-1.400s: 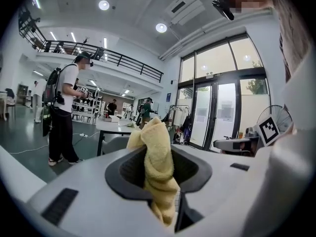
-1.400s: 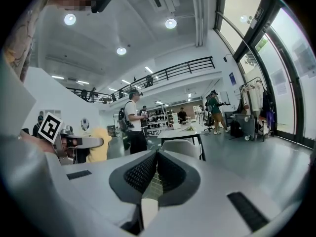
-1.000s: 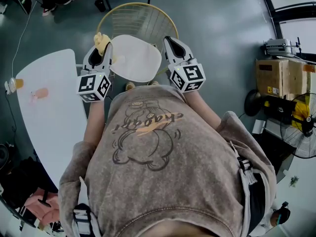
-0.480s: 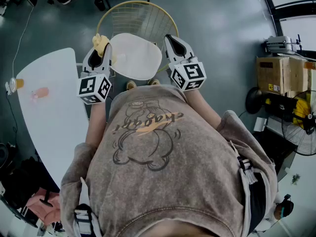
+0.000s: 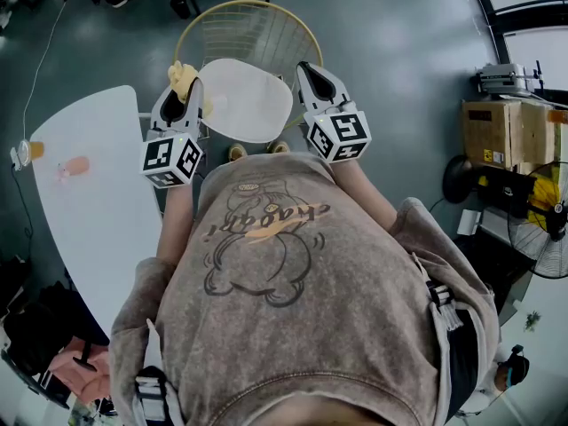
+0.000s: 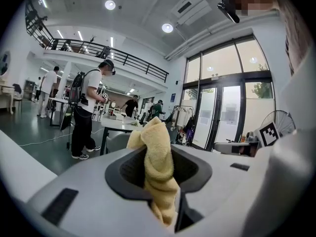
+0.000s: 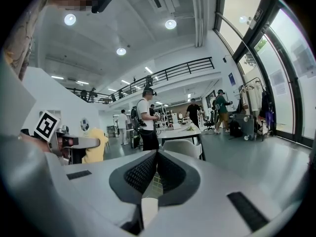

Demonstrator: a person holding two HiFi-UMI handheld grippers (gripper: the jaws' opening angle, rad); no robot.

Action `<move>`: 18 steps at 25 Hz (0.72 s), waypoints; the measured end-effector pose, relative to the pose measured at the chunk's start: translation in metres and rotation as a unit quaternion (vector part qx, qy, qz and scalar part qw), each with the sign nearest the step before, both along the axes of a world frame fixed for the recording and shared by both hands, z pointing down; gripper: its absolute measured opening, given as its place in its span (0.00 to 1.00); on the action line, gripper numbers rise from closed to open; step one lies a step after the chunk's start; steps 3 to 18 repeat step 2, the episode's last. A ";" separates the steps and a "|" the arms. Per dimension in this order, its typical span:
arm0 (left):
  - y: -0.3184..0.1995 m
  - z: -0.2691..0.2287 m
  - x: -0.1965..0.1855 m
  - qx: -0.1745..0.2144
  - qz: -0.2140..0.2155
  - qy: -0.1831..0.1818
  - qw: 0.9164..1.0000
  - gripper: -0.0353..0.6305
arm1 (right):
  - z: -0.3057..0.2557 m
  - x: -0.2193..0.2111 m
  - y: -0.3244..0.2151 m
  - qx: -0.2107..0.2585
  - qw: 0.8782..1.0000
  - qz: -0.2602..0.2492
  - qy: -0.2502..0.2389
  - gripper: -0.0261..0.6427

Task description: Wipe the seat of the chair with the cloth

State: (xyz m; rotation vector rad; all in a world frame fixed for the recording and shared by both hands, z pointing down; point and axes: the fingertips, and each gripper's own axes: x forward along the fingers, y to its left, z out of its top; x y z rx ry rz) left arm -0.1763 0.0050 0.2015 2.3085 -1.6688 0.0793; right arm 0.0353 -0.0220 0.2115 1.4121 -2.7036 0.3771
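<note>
The chair has a white seat (image 5: 244, 103) and a yellow wire back (image 5: 251, 32), and stands just ahead of the person in the head view. My left gripper (image 5: 188, 84) hovers at the seat's left edge, shut on a bunched yellow cloth (image 5: 182, 72). In the left gripper view the cloth (image 6: 157, 174) stands up between the closed jaws of the left gripper (image 6: 159, 151). My right gripper (image 5: 304, 68) is at the seat's right edge, and the right gripper (image 7: 157, 154) shows its jaws shut with nothing between them. The cloth (image 7: 95, 146) shows at the left of that view.
A white curved table (image 5: 84, 193) lies to the left of the chair. Cardboard boxes (image 5: 497, 136) and a floor fan (image 5: 543, 233) stand at the right. A small orange cup (image 5: 31, 151) sits on the table's edge. Other people (image 6: 88, 113) work at desks in the hall.
</note>
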 end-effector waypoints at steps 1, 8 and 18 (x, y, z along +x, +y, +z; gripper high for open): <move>0.000 0.000 -0.001 0.000 0.000 0.001 1.000 0.23 | 0.000 -0.001 0.000 0.000 1.000 0.000 0.000 0.08; 0.000 0.000 -0.001 -0.001 0.000 0.001 1.000 0.23 | -0.001 -0.002 0.000 0.001 1.000 0.000 0.000 0.08; 0.000 0.000 -0.001 -0.001 0.000 0.001 1.000 0.23 | -0.001 -0.002 0.000 0.001 1.000 0.000 0.000 0.08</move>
